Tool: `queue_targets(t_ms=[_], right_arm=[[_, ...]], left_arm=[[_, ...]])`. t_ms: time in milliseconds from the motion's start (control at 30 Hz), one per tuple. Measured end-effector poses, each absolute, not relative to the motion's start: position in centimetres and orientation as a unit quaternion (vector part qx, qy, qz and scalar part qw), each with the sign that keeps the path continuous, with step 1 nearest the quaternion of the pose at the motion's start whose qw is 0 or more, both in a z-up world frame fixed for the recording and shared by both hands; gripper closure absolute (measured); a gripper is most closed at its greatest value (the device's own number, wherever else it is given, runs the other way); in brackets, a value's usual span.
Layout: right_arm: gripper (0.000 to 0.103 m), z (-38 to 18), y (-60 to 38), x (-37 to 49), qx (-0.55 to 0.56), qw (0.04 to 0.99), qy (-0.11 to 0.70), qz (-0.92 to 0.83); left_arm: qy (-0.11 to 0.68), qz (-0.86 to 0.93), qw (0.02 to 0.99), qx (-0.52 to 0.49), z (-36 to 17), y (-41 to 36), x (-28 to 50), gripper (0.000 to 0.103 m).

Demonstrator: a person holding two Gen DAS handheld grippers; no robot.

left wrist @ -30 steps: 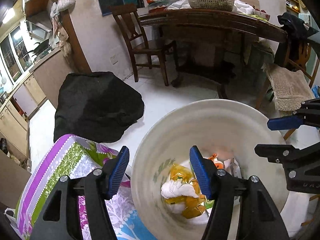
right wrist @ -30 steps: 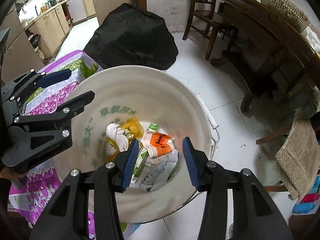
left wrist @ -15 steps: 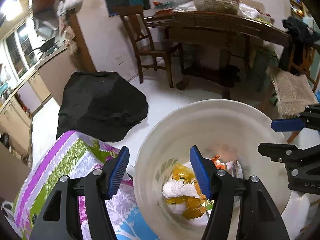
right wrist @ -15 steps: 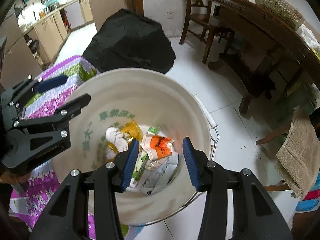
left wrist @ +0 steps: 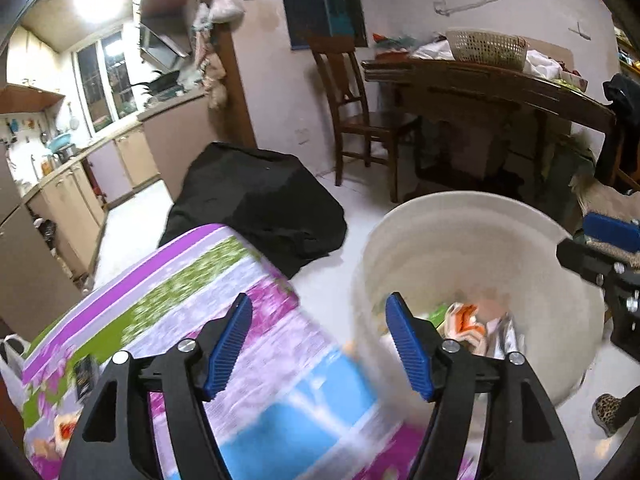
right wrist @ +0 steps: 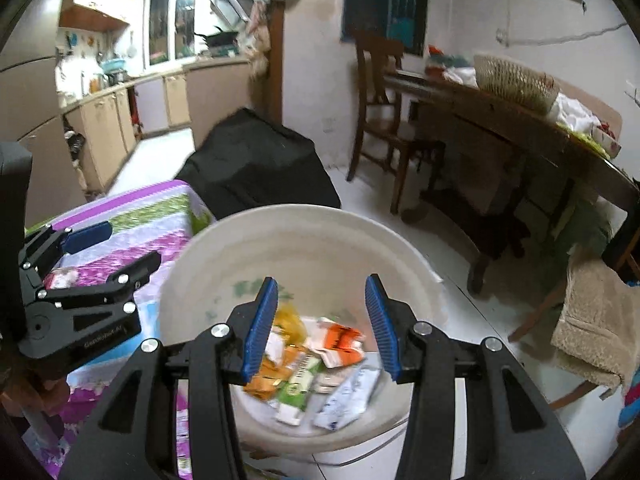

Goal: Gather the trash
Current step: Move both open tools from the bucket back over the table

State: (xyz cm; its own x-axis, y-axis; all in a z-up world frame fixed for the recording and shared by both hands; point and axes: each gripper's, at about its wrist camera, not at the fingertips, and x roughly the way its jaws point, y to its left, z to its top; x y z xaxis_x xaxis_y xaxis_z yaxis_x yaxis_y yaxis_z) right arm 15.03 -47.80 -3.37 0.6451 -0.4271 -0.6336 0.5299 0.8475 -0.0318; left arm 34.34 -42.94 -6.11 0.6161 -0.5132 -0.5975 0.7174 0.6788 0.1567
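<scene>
1. My left gripper [left wrist: 318, 346] is swinging left: a second ago it was looking straight into the bucket [left wrist: 472, 224], and now it is hanging over the cloth [left wrist: 192, 292], with the bucket off to its right. Both views are tilting up, so more of the kitchen and wall is showing than before.
2. My right gripper [right wrist: 320, 320] is staying above the bucket [right wrist: 304, 236]. The jaws of both grippers are standing spread and gripping nothing, as before.
3. The trash [right wrist: 320, 356] is lying in the bottom of the bucket: orange, yellow, green and white wrappers in a heap, blurring in both views.
4. Green characters are showing on the bucket's inner wall, but I cannot read them. A faint line of lettering on the left gripper's body [right wrist: 76, 316] is also too small for me to read.
5. A black bundle [left wrist: 260, 204] is lying on the floor behind the cloth and bucket. A chair [left wrist: 352, 116] and a table [left wrist: 500, 84] are standing by the wall, with a basket [left wrist: 486, 48] sitting on the table. A towel [right wrist: 596, 316] is hanging at the right.
</scene>
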Motion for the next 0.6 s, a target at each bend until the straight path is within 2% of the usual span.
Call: queue_targets(t_ms=[233,600], right_arm=[[0.059,-3.8,-43.1,14.8,0.068,0.92,0.313,-0.225],[0.059,-8.2,-33.6,18.4,0.052,0.922,0.364,-0.121]], left_arm=[[0.261,-0.34,0.884,0.187,-7.7,-33.0,31.6,0.027],[0.313,-0.241,0.912,0.113,-10.5,-12.1,32.3,0.027]])
